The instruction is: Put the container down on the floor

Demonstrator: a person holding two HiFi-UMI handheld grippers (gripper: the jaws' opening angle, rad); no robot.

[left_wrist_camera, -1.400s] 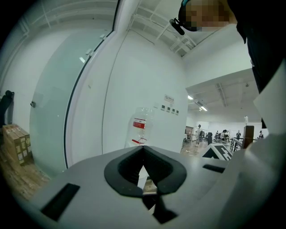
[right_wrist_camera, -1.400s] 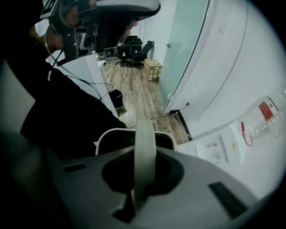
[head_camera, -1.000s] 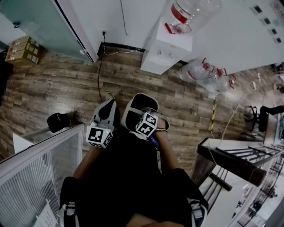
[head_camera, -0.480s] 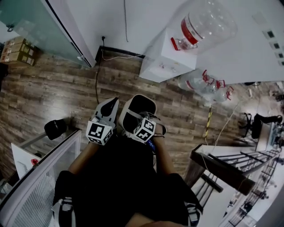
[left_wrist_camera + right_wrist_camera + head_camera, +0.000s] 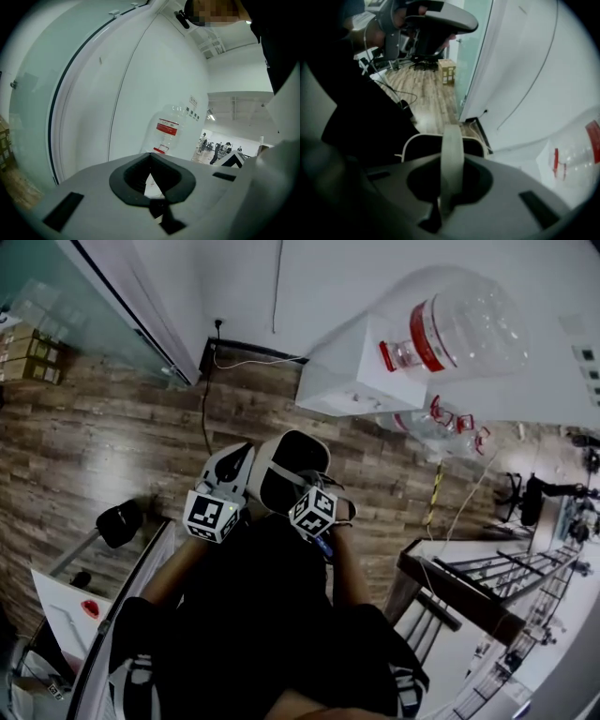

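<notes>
Over wood floor (image 5: 112, 437): my right gripper (image 5: 302, 486) jaws pinch container (image 5: 272, 460) handle (image 5: 452, 150); left gripper (image 5: 232, 461) jaws closed, empty, beside it. Dispenser (image 5: 356, 376), bottles (image 5: 441, 423) ahead by wall.

container (image 5: 281, 465) | white, dark inside | upright, hanging by handle (image 5: 452, 150)

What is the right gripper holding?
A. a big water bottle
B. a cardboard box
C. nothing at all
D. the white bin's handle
D: the right gripper has its jaws shut on the pale handle of the white container.
</notes>
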